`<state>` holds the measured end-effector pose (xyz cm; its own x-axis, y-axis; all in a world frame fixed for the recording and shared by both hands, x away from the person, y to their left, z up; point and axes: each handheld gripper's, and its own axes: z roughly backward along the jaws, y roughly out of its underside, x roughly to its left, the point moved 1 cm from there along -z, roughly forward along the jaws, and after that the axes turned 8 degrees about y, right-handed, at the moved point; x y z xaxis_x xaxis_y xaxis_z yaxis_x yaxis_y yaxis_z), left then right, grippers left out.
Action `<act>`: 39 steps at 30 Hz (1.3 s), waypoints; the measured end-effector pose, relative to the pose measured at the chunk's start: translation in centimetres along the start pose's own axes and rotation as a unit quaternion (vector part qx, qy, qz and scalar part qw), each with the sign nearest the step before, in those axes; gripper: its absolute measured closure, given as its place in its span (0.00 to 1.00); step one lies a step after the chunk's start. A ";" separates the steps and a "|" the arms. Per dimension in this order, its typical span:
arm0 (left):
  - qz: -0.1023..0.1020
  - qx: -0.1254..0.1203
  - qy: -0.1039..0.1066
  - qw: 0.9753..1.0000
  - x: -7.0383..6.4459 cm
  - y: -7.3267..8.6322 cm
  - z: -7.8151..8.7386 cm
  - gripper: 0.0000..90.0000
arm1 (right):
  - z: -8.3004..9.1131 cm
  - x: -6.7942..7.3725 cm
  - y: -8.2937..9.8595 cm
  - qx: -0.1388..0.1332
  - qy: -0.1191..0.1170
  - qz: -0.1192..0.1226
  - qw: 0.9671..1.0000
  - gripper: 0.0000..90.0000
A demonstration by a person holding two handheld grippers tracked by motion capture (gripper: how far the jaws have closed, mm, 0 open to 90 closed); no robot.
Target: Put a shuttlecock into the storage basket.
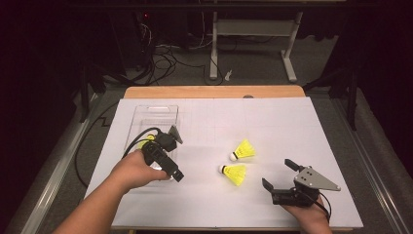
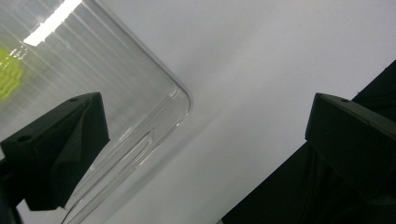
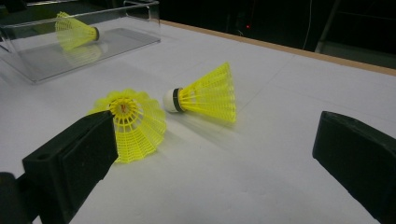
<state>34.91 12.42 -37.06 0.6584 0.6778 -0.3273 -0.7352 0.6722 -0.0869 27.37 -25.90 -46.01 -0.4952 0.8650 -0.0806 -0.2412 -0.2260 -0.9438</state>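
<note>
A clear plastic tray (image 1: 155,113) lies at the table's left, with one yellow shuttlecock (image 1: 145,142) inside it. Two more yellow shuttlecocks lie on the white table: the farther one (image 1: 243,150) and the nearer one (image 1: 234,174). My left gripper (image 1: 165,161) hangs over the tray's near right corner (image 2: 184,100), open (image 2: 205,105) with nothing between its jaws. My right gripper (image 1: 279,174) is open at the front right. Through it (image 3: 215,140) I see the nearer shuttlecock (image 3: 135,121) by the left jaw, the farther shuttlecock (image 3: 208,95), and the tray (image 3: 140,18) behind.
White paper (image 1: 272,122) covers the table, and a wooden edge (image 1: 214,91) shows at the back. Beyond it, cables (image 1: 165,58) lie on the floor by a white desk frame (image 1: 253,29). A metal rail (image 1: 58,165) runs along the table's left side.
</note>
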 end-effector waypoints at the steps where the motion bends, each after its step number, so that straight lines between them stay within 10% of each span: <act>1: -0.001 0.001 0.000 1.000 -0.2 -0.2 0.0 0.01 | 0.0 0.0 0.0 0.000 0.000 0.000 1.000 0.01; 18: -0.031 0.005 0.006 0.999 -2.7 -2.5 -0.9 0.01 | 0.1 -0.1 -0.1 -0.004 -0.001 0.002 1.000 0.01; 39: -0.035 0.007 0.007 0.999 -2.8 -2.9 -1.2 0.01 | -0.1 1.2 -0.2 0.006 -0.021 0.004 1.000 0.01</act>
<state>34.99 8.27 -37.00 0.7055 0.6248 -0.3344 -0.6853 0.7217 -0.0974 26.94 -24.78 -45.97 -0.5321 0.8433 -0.0751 -0.2460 -0.2388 -0.9394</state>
